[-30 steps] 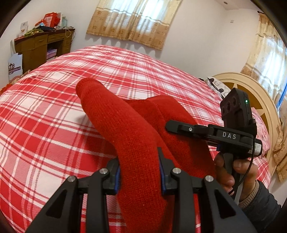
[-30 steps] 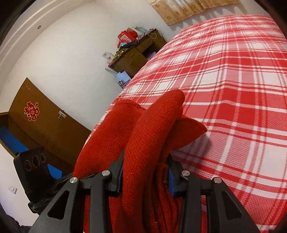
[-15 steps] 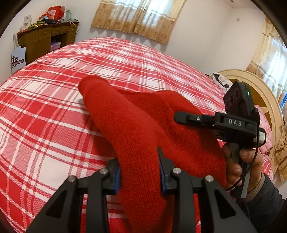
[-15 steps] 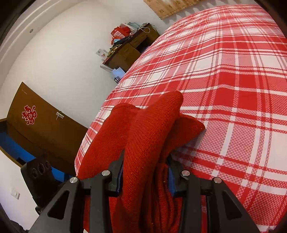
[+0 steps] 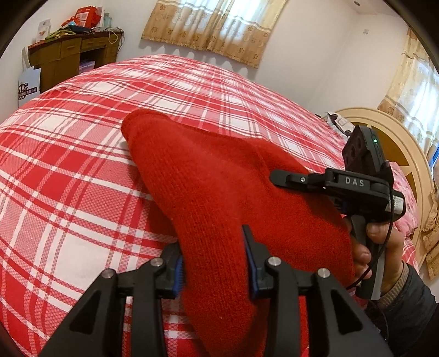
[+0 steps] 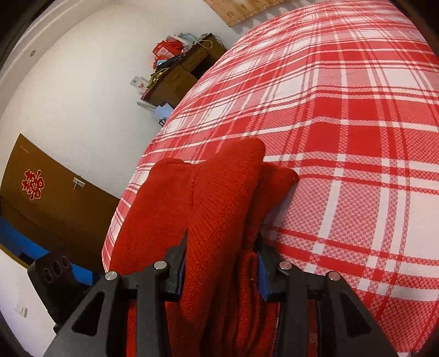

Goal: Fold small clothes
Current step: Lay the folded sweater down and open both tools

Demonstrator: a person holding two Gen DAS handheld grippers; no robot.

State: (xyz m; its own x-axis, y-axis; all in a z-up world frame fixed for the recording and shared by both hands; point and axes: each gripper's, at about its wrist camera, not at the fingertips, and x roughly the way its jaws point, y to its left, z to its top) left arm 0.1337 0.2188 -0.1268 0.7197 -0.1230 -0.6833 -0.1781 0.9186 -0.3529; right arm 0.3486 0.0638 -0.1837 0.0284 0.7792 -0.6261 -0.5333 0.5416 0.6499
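Observation:
A red knitted garment lies bunched on the red-and-white plaid bed. My left gripper is shut on a thick fold of it near the bed's front. My right gripper is shut on another bunched fold of the same garment. In the left wrist view the right gripper reaches in from the right over the garment, held by a hand. The far end of the garment rests on the bed.
A wooden desk with clutter stands at the far left by the wall. A curved cream headboard is at the right. Curtained windows are behind the bed. A brown cabinet is left of the bed.
Both grippers have kept their hold and moved forward and lower with the garment. It has spread flatter over the bed, and its far end lies further out.

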